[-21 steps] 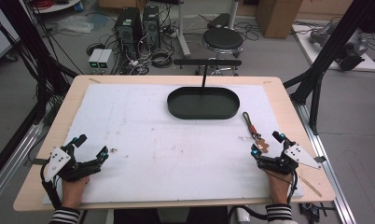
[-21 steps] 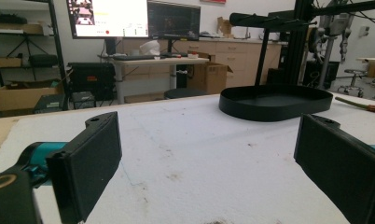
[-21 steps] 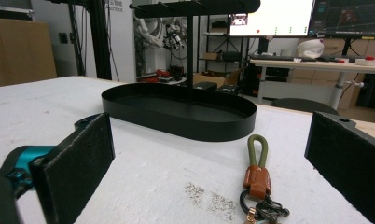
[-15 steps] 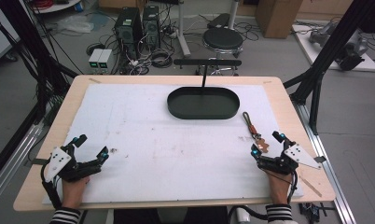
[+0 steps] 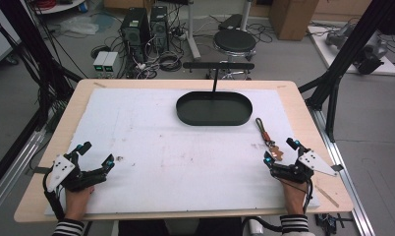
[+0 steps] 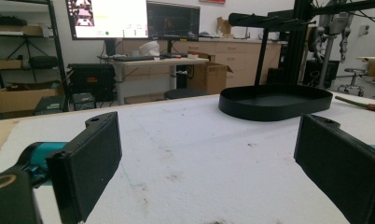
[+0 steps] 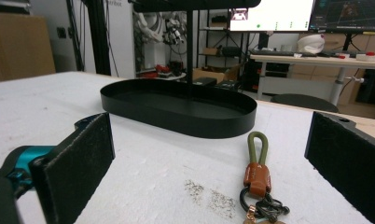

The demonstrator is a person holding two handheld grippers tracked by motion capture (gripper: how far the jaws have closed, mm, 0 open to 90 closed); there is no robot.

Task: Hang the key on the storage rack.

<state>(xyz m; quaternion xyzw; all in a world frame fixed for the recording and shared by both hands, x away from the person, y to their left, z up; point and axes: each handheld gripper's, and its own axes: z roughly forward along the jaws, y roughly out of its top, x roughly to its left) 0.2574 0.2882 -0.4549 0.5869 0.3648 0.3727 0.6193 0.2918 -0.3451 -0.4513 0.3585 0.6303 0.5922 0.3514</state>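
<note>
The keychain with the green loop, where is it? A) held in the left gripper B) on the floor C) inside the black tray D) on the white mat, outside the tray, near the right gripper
D: the keychain lies flat on the white mat, apart from the black oval tray, just ahead of the open right gripper; the right gripper view shows it between that gripper's jaws, ungripped.

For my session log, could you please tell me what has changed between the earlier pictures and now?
Nothing visibly changed. The left claw and right claw rest open at the near corners, the keychain lies on the mat, and the black tray sits empty.
</note>
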